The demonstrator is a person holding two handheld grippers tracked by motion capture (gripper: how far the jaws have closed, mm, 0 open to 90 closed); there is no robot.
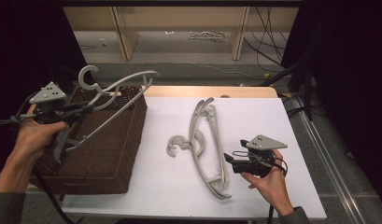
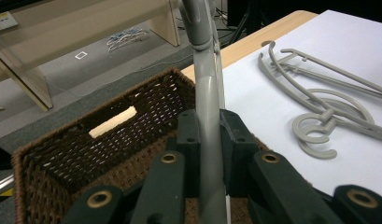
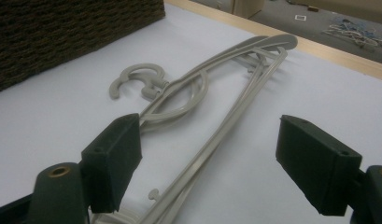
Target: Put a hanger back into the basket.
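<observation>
White table [image 1: 254, 116] | one basket [image 1: 104, 158] | three grey hangers: one held [image 1: 115, 87], two stacked [image 1: 205, 144]

Basket [image 1: 100, 154] sits left on the table [image 1: 170, 186]; probably two stacked hangers [image 1: 205, 144] lie right.

Grey floor [image 1: 179, 44], pale wooden bench legs [image 1: 123, 32], cables [image 1: 265, 42], dark surroundings.

Both grippers were held out over the worktop.
The left gripper [image 1: 81, 109] was clamped near the left edge; the right gripper [image 3: 216, 163] was spread wide near the front edge.
</observation>
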